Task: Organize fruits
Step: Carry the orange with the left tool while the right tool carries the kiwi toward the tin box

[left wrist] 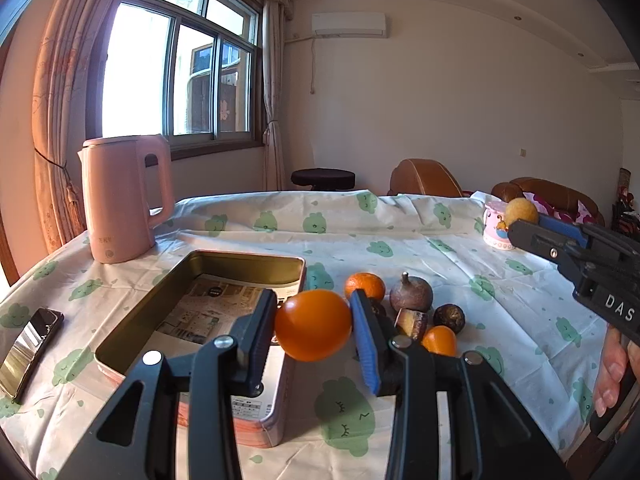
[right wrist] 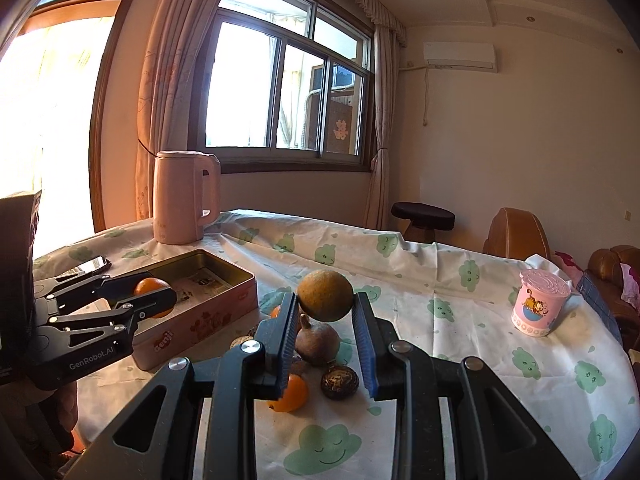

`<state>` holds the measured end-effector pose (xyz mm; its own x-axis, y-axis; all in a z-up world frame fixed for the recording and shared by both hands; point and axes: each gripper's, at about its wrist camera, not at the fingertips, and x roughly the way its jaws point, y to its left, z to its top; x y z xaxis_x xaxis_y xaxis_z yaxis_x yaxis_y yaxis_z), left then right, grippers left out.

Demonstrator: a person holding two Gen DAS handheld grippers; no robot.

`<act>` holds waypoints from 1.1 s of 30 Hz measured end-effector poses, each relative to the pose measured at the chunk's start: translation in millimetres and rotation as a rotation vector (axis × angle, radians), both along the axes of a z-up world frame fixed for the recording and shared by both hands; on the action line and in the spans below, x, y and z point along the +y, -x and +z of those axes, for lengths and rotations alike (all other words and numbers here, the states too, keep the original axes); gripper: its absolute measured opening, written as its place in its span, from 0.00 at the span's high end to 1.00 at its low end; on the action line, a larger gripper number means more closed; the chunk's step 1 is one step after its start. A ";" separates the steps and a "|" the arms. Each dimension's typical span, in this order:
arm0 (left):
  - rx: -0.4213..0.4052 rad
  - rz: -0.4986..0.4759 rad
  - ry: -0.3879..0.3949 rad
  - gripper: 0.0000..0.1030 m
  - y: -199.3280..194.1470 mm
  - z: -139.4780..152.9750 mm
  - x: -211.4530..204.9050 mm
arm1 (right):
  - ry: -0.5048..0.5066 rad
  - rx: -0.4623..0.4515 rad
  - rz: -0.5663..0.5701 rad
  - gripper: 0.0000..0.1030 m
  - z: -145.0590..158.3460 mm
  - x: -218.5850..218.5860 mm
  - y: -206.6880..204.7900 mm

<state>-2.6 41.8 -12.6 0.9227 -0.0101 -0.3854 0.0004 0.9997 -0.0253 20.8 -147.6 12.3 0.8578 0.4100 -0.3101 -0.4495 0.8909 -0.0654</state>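
Note:
My left gripper is shut on a smooth orange fruit and holds it above the table, beside the right wall of an open pink tin box. It also shows in the right wrist view. My right gripper is shut on a dull yellow-brown round fruit, held above a pile of fruit: a purple-brown fruit with a stem, a dark round fruit and a small orange. The pile also shows in the left wrist view.
A pink kettle stands behind the tin. A phone lies at the table's left edge. A pink lidded cup stands at the far right. A green-patterned cloth covers the table. A stool and sofas stand beyond.

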 end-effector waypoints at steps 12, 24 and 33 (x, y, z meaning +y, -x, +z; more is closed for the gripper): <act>0.011 0.047 -0.007 0.62 -9.2 2.2 29.3 | 0.035 -0.005 0.094 0.71 18.4 48.7 -15.6; 0.051 0.093 -0.020 0.62 -25.7 -1.4 60.3 | 0.070 0.009 0.170 0.71 25.6 97.8 -36.1; 0.074 0.117 -0.037 0.62 -35.6 -2.8 75.8 | 0.087 0.031 0.193 0.71 18.1 120.7 -51.9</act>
<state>33.0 117.6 -15.5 0.8859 0.1110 -0.4504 -0.1163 0.9931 0.0161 72.6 -27.0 30.4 0.7558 0.5360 -0.3761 -0.6139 0.7799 -0.1220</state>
